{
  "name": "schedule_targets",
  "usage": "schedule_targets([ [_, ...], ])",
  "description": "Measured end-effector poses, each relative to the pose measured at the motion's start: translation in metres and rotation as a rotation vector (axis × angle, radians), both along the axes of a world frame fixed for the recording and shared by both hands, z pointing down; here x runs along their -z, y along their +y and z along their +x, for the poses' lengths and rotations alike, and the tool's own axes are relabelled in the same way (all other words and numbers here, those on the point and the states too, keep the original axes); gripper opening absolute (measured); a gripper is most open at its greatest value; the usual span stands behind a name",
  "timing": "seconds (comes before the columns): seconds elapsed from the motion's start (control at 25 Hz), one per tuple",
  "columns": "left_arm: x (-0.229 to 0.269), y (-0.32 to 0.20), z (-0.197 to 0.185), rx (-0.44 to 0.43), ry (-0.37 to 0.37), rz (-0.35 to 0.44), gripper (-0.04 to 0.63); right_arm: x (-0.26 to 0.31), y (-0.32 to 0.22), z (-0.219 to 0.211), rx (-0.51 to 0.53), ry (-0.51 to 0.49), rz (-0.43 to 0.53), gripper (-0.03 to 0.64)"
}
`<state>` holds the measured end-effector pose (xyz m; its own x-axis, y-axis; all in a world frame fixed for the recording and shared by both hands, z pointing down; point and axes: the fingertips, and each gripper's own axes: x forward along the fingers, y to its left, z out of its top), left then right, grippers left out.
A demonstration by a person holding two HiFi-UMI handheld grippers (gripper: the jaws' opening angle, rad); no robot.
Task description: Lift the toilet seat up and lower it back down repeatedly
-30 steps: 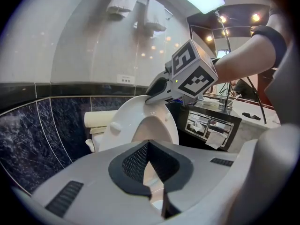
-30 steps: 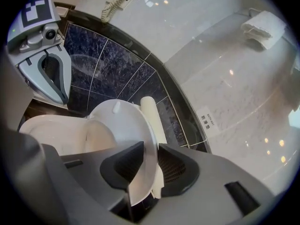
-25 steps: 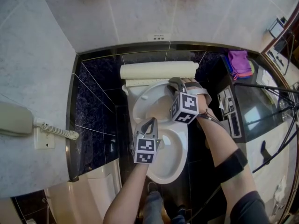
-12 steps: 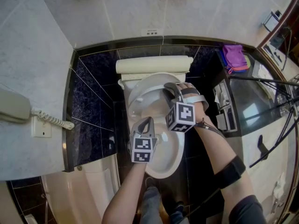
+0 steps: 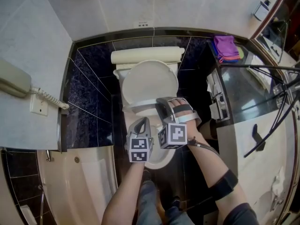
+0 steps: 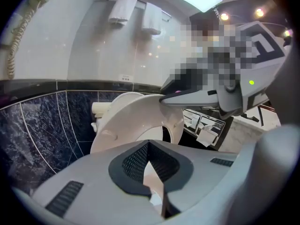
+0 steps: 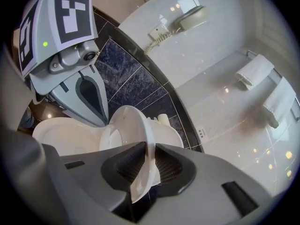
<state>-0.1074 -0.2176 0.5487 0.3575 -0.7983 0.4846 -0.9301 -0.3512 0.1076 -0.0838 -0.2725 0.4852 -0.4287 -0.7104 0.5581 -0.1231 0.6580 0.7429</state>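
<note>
Right gripper (image 5: 162, 104): jaws clamped on the front rim of the toilet seat (image 5: 150, 83). In the right gripper view the seat's thin edge (image 7: 140, 139) runs between the 2 pads, and both press on it. The jaws have just been closing further on that rim.

Seat position: partly raised, tilted between upright and flat, hinged end at the tank (image 5: 146, 55), free end over the bowl (image 5: 158, 161). The left gripper view shows the seat's underside (image 6: 126, 121) slanting up away from the bowl.

Left gripper (image 5: 142, 122): tips together, nothing gripped. It hovers over the bowl's front left, just beside the right gripper and clear of the seat.

Change vs 1 s ago:
- The right gripper was then up near the tank with the seat standing steeper. It now sits closer to the person, and the seat's free end has come down with it.
- The left gripper has also drawn back toward the front of the bowl.
- The 2 grippers are now nearly side by side; before, the right one was well ahead of the left.
</note>
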Motion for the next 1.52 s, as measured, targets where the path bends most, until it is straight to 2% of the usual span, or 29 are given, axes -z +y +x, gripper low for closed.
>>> schedule_targets([
  [0.44, -0.014, 0.067, 0.011, 0.052, -0.005, 0.009, -0.012, -0.040, 0.115, 0.014, 0.042, -0.011, 0.003, 0.097],
  [0.72, -0.036, 0.107, 0.021, 0.080, -0.013, 0.035, -0.012, -0.072, 0.164, 0.020, 0.077, -0.015, 0.002, 0.110],
  [1.08, -0.082, 0.159, 0.026, 0.101, -0.015, -0.011, -0.012, -0.110, 0.228, 0.033, 0.105, -0.094, -0.098, 0.129],
  [1.16, -0.098, 0.173, 0.027, 0.106, -0.017, -0.021, -0.012, -0.120, 0.243, 0.043, 0.089, -0.122, -0.128, 0.126],
  [1.4, -0.169, 0.216, 0.031, 0.115, -0.027, -0.061, -0.012, -0.171, 0.272, 0.090, -0.017, -0.176, -0.180, 0.048],
  [1.52, -0.214, 0.240, 0.033, 0.121, -0.033, -0.084, -0.012, -0.206, 0.289, 0.113, -0.089, -0.223, -0.238, 0.020],
])
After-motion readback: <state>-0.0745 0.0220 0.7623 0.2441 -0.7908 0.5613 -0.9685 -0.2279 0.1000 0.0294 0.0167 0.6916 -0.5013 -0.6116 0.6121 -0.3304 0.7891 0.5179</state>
